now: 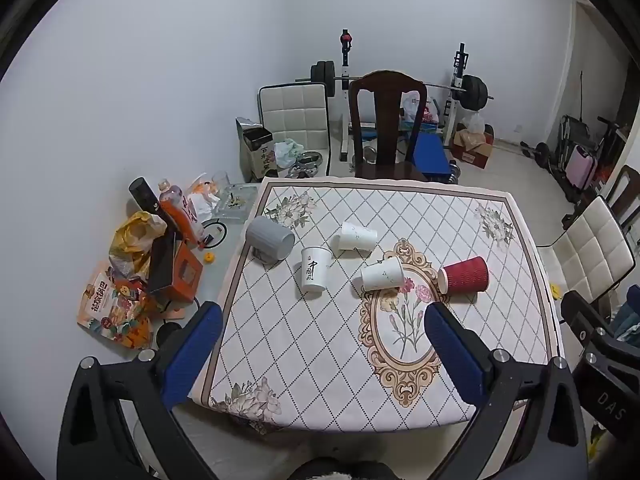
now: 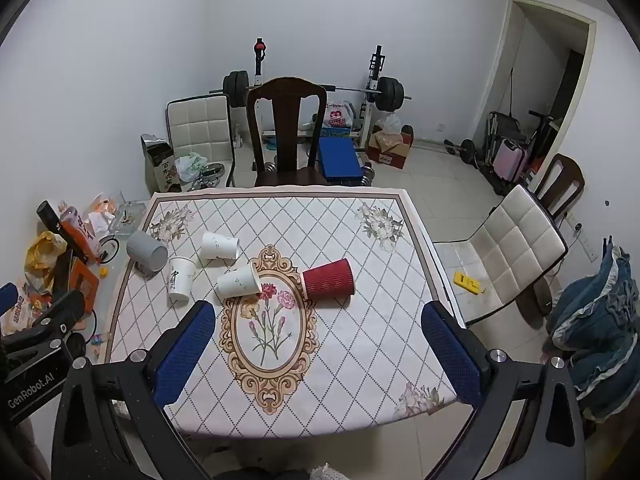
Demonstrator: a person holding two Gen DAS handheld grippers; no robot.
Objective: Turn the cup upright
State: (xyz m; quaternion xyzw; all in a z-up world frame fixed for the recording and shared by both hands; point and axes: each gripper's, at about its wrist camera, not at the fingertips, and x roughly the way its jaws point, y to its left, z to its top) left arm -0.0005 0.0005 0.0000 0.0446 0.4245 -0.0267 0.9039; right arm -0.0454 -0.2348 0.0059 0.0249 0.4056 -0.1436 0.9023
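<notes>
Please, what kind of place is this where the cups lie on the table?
Most likely a room in a home, used both for eating and for exercise. A table with a flowered cloth has dining chairs around it, such as the wooden chair, and a barbell rack stands by the far wall.

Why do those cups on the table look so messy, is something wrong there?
Four lie tipped on their sides: the grey mug, two white paper cups and the red cup. Only the white cup with black writing stands on end. Nothing looks spilled.
</notes>
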